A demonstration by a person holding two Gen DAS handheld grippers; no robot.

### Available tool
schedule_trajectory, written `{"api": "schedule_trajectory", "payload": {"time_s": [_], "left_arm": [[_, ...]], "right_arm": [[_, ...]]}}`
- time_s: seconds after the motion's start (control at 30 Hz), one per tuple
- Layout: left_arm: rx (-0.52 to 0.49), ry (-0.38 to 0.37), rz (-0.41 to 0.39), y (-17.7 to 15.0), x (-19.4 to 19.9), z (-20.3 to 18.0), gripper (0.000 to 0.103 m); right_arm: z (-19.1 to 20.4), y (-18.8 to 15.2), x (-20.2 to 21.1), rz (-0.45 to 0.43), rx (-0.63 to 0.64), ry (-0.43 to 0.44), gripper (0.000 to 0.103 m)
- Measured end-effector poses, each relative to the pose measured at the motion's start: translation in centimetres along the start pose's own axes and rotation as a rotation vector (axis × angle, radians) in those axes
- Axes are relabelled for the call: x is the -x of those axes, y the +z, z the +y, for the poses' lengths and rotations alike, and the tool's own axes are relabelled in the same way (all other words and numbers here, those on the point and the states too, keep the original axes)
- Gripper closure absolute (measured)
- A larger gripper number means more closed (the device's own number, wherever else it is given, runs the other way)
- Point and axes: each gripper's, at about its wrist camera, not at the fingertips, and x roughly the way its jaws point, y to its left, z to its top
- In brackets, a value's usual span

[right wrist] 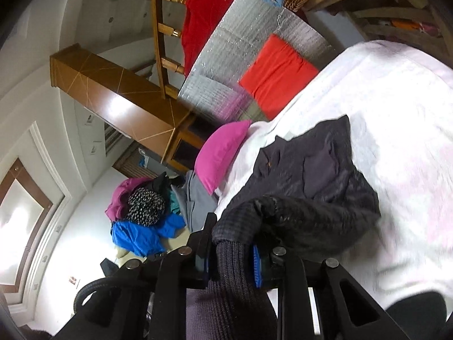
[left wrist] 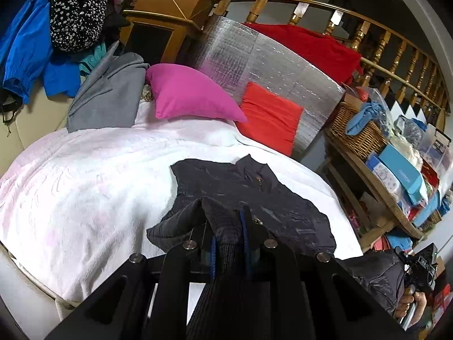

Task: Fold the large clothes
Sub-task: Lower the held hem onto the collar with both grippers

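Two pairs of tongs each pinch a ribbed knit edge of the dark jacket (left wrist: 249, 195): the left tongs (left wrist: 226, 221) and the right tongs (right wrist: 235, 243) are clenched on it. Beyond their tips the jacket's body lies spread on the white bed cover (left wrist: 85, 187), a pink pillow (left wrist: 189, 93) farther off.

Jacket (left wrist: 249, 187) hem cut off below; right gripper (right wrist: 235, 252) pads mostly hidden by ribbed cuff

Pink pillow (left wrist: 192, 96) beside red cushion (left wrist: 269, 117) (both on bed).
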Motion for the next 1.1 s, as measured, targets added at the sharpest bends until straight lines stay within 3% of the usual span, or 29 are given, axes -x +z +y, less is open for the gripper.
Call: {"api": "schedule_trajectory", "payload": {"time_s": [0.73,1.1], "left_arm": [[0.03,0.145,0.018,2.8,-4.0,-0.7,0.087],[0.015,0.171,0.022,4.0,-4.5,-1.3,0.087]], "right_arm": [[0.4,5.1,-5.2,-0.031,0.005,-0.04,0.081],[0.9,6.5,-6.0,-0.029,0.015,-0.051,0.081]]}}
